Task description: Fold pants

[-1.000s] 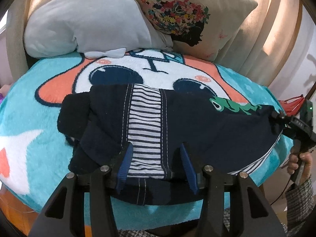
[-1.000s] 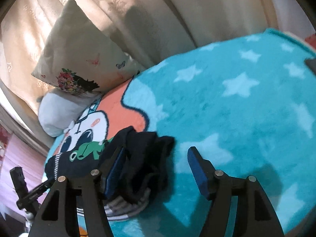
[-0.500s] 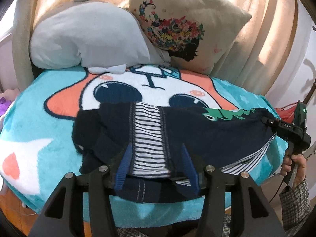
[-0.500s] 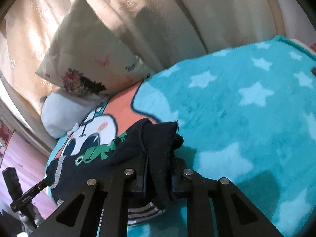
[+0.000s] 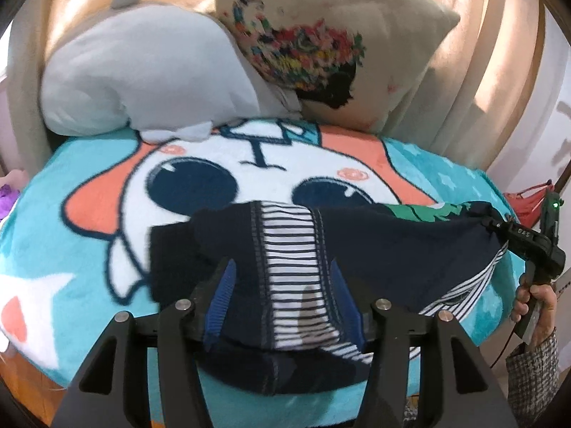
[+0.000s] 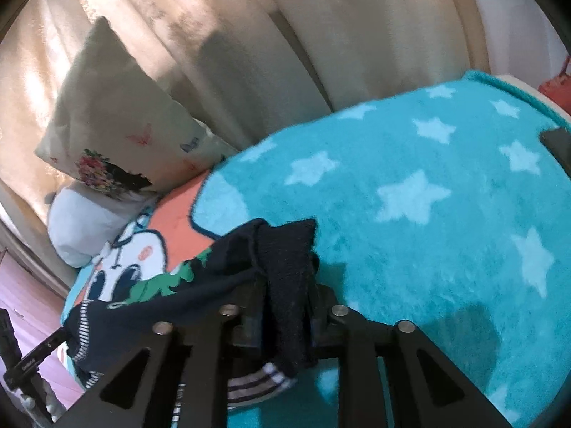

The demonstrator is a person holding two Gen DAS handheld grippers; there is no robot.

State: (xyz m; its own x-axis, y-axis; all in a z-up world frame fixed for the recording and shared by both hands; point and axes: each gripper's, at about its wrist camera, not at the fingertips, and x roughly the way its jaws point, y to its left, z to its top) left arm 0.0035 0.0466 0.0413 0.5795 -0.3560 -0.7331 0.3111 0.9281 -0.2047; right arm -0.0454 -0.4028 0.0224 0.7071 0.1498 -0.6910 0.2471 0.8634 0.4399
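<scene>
One pants [image 5: 374, 249]; two pillows; two tools gripping cloth.

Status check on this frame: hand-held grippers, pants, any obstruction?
Left hand-held gripper opening, pants between its fingers. Right hand-held gripper clamped on a bunched end, loosening. Pants lifting off blanket. Nothing in the way.

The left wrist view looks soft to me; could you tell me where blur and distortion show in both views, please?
Left wrist view: floral pillow smeared by motion blur, blanket bowed by fisheye. Right wrist view: curtain soft, pants fairly sharp, dark vignette at the corners.
</scene>
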